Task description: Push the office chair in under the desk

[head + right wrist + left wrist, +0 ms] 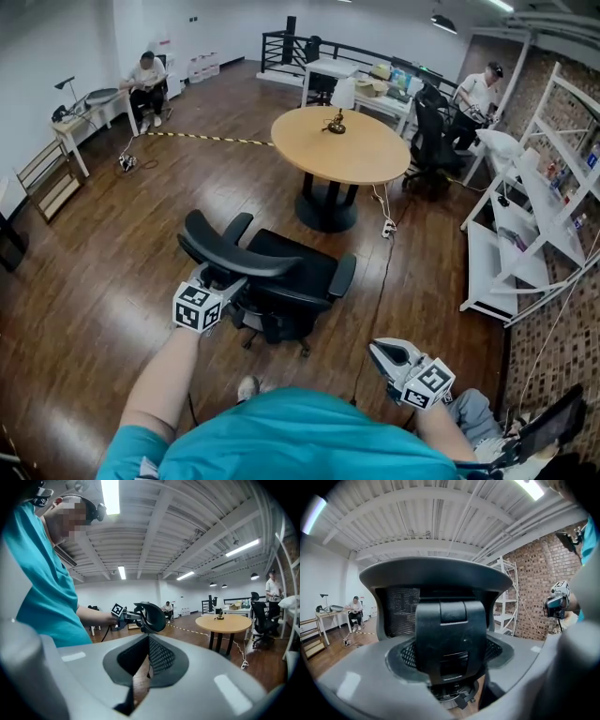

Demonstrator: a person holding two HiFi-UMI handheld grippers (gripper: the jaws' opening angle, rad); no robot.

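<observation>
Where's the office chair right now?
In the head view's middle, the office chair stands between the person and the round table, left gripper at its headrest.

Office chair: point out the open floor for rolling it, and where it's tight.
Bare wood floor lies open between the office chair and the round table, and to the chair's left. Tight at right: floor cable, white shelving.

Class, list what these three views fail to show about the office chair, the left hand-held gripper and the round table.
Left hand-held gripper: in the head view its tips are hidden by its own body and the office chair's top edge.
Chair wheels: head view, mostly under the seat; left gripper view, mostly blocked by the chair's back.
Small object on the round table: too small to identify in head and right gripper views.
</observation>
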